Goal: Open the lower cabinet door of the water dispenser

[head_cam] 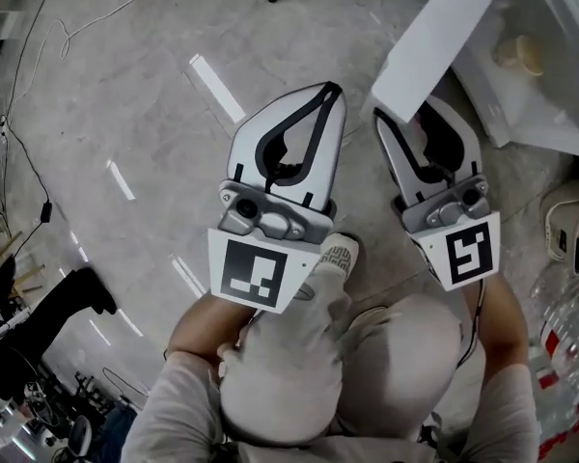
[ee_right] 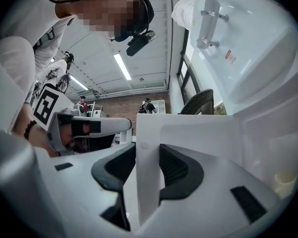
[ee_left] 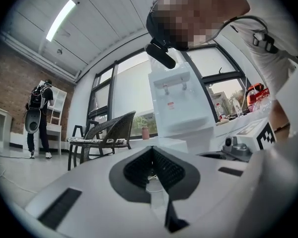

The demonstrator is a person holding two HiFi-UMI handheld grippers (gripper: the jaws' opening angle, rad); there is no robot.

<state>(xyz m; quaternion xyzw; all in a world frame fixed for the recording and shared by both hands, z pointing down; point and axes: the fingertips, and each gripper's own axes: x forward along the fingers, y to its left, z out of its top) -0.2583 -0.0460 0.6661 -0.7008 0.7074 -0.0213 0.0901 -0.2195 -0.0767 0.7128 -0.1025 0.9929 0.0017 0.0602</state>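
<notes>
The white water dispenser (ee_left: 176, 100) stands ahead, and its two taps (ee_right: 208, 29) show in the right gripper view. Its lower cabinet door (head_cam: 444, 27) is swung out from the body. My right gripper (head_cam: 410, 114) straddles the door's free edge (ee_right: 149, 182), with a dark pad flat against each face, so it is shut on the door. A pale cup (head_cam: 521, 56) sits inside the open cabinet. To the left of the door, my left gripper (head_cam: 330, 93) is shut, its tips together with nothing between them.
My bent knees (head_cam: 299, 355) are right below the grippers. Water bottles (head_cam: 569, 336) and a small appliance (head_cam: 574, 225) stand at the right. A wicker chair (ee_left: 109, 133) and a person with a backpack (ee_left: 37, 113) are farther off. Cables (head_cam: 39, 210) lie on the floor at left.
</notes>
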